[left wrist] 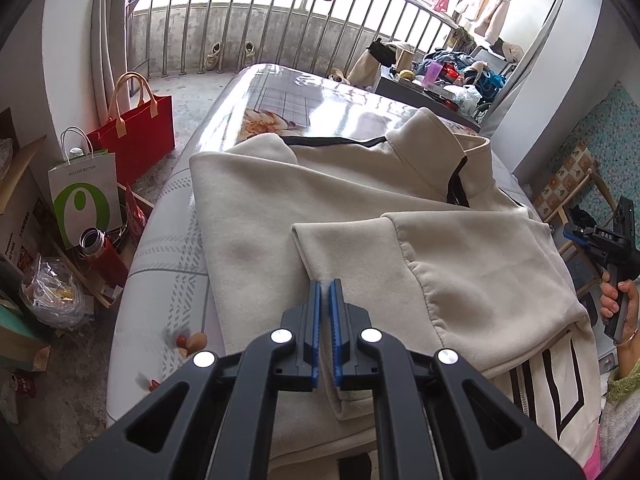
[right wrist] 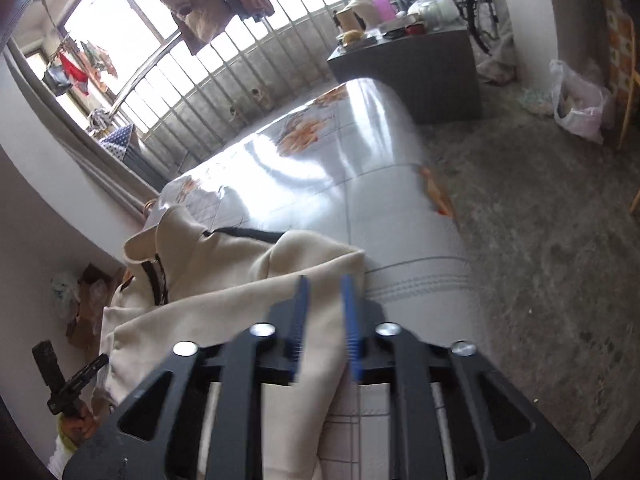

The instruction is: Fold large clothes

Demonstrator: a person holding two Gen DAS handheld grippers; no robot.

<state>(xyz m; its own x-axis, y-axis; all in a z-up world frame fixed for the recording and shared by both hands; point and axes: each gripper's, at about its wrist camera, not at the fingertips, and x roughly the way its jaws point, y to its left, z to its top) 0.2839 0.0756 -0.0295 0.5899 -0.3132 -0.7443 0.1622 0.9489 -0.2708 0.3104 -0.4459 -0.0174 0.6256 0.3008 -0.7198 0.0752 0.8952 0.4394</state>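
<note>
A cream sweatshirt (left wrist: 320, 216) lies spread across a glossy floral table (left wrist: 280, 92), collar at the far end beyond both sets of fingers. Thick, soft fleece, it looks light but floppy, likely to sag and slide on the slick cover unless taken by a hem or cuff. The left gripper (left wrist: 325, 292) has its blue pads (left wrist: 316, 320) nearly together, apparently pinching the folded sleeve (left wrist: 352, 248) edge that runs up between them, though contact is hard to confirm. The right gripper (right wrist: 325, 292) hangs with jaws parted, empty, above the garment's near edge.
</note>
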